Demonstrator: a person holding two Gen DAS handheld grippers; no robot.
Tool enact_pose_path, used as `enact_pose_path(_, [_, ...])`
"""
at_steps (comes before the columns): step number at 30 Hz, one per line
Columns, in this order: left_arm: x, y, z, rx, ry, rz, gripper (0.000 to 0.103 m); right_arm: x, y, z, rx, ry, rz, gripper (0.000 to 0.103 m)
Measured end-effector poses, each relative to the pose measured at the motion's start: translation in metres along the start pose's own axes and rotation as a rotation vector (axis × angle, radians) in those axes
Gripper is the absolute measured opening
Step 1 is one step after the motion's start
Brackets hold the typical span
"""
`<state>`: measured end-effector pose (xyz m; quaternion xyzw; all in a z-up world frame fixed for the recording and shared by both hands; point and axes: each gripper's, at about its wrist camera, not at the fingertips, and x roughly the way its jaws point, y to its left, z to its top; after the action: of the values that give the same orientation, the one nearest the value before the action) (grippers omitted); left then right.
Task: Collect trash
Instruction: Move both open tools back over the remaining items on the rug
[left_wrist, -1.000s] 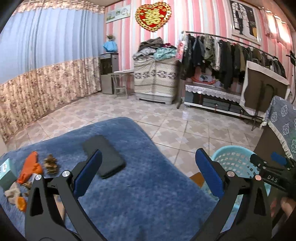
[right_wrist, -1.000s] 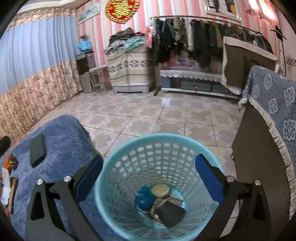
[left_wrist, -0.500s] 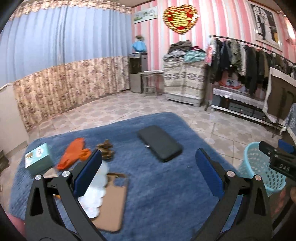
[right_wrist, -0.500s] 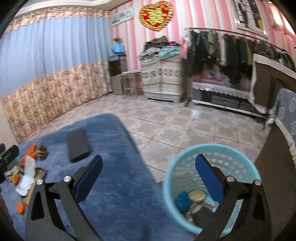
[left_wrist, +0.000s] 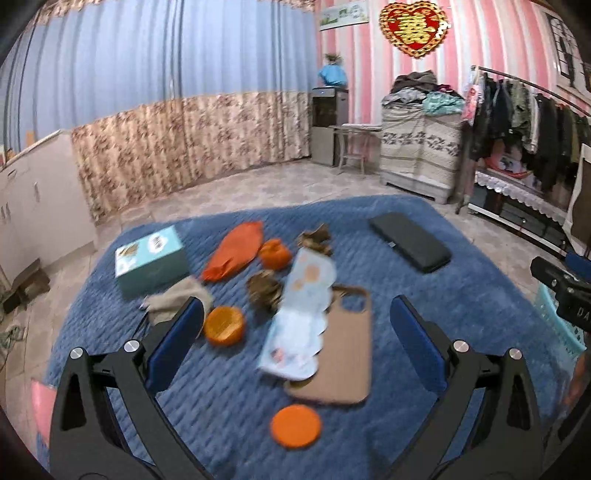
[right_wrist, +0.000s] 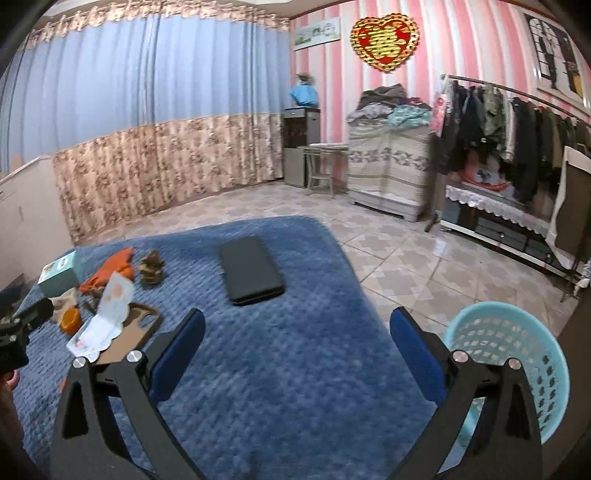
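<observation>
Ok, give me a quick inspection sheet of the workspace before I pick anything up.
Surface: blue blanket, bumpy.
Job's things: orange wrapper, orange cup, orange lid, paper sheet, brown scraps; teal basket beside the blanket.
Clutter: black phone, tan phone case, teal box.
Grippers: left gripper and right gripper open, empty.
Cables: nothing seen.
Surroundings: curtains, clothes rack, tiled floor.

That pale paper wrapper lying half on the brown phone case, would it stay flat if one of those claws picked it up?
Probably not. The paper wrapper looks thin and already bends across the phone case, so it would likely droop from a pinch. It seems very light, so a nudge may slide it along the blue blanket rather than lift it.
</observation>
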<state>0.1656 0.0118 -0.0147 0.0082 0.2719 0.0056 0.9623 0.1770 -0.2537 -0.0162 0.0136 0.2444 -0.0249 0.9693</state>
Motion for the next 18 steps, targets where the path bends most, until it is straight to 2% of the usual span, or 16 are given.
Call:
enact_pose_path(7, [-0.008, 0.030, -0.018, -0.039, 0.006, 0.043, 0.097, 0.001, 0.030, -0.008, -0.097, 0.010, 0.018, 0.098])
enact_pose_path(18, [-0.020, 0.074, -0.032, -0.091, 0.020, 0.107, 0.097, 0.004, 0.057, -0.015, -0.089, 0.056, 0.123, 0.098])
